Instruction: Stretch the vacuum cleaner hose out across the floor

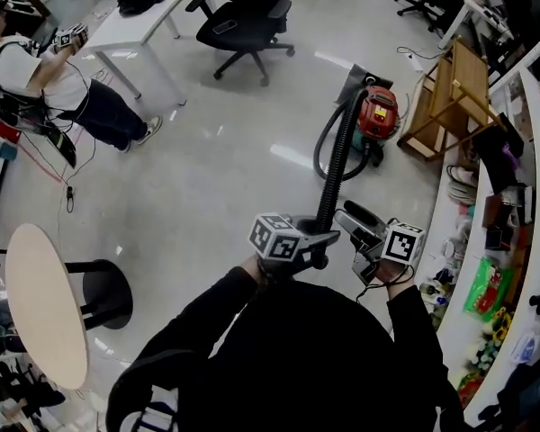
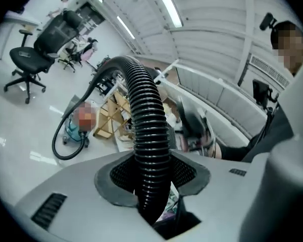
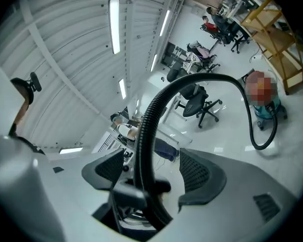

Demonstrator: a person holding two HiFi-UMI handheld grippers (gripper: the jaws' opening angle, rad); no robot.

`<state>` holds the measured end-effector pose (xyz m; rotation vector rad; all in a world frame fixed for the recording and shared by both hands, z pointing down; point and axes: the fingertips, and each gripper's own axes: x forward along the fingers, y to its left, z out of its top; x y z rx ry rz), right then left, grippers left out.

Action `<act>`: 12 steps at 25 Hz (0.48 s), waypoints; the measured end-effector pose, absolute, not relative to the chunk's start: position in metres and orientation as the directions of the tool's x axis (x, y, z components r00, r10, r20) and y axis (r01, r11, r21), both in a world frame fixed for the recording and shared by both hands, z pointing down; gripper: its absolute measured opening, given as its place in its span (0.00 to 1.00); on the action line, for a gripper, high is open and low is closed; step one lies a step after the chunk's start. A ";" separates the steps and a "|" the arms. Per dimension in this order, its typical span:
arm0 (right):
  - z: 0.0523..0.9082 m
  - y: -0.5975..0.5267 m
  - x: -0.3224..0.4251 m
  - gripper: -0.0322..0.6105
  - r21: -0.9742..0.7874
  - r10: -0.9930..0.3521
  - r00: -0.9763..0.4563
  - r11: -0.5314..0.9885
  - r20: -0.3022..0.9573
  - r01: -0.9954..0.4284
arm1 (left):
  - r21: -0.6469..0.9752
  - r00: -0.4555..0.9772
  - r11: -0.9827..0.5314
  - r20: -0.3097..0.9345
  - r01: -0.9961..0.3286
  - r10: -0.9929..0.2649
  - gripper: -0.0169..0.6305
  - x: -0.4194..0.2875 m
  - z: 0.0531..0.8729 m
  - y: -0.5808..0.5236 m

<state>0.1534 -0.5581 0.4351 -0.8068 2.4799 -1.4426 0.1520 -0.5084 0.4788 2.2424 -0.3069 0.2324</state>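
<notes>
left gripper (image 2: 152,171) clamped on hose (image 1: 337,160), pads pinching it | right gripper (image 3: 152,170) released, jaws wide, hose passing loose between | hose arcs ahead of both to vacuum cleaner (image 1: 376,113) on floor

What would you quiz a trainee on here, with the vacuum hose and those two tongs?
1. True or false: the left tongs are clamped on the hose.
2. The vacuum cleaner stands on: A a desk; B the floor; C a chair.
3. Fill in: the right tongs stand ___, with the hose loose between their pads.
Key: 1 true; 2 B; 3 open.
</notes>
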 end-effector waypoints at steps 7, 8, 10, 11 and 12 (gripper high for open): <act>0.468 -0.422 0.218 0.57 -0.683 -0.437 -0.870 0.566 0.227 -0.462 | 0.809 0.916 -0.462 0.219 -0.363 -0.336 0.30 0.174 0.435 -0.497; 0.475 -0.406 0.221 0.57 -0.605 -0.413 -0.867 0.626 0.277 -0.492 | 0.818 0.913 -0.445 0.218 -0.364 -0.346 0.30 0.177 0.431 -0.488; 0.492 -0.380 0.221 0.57 -0.421 -0.349 -0.853 0.756 0.388 -0.501 | 0.837 0.910 -0.418 0.204 -0.353 -0.360 0.30 0.181 0.423 -0.471; 0.501 -0.369 0.217 0.57 -0.343 -0.310 -0.847 0.812 0.432 -0.473 | 0.846 0.910 -0.406 0.196 -0.346 -0.366 0.30 0.184 0.417 -0.466; 0.508 -0.359 0.211 0.57 -0.293 -0.269 -0.848 0.854 0.457 -0.430 | 0.851 0.909 -0.397 0.194 -0.343 -0.369 0.30 0.186 0.411 -0.460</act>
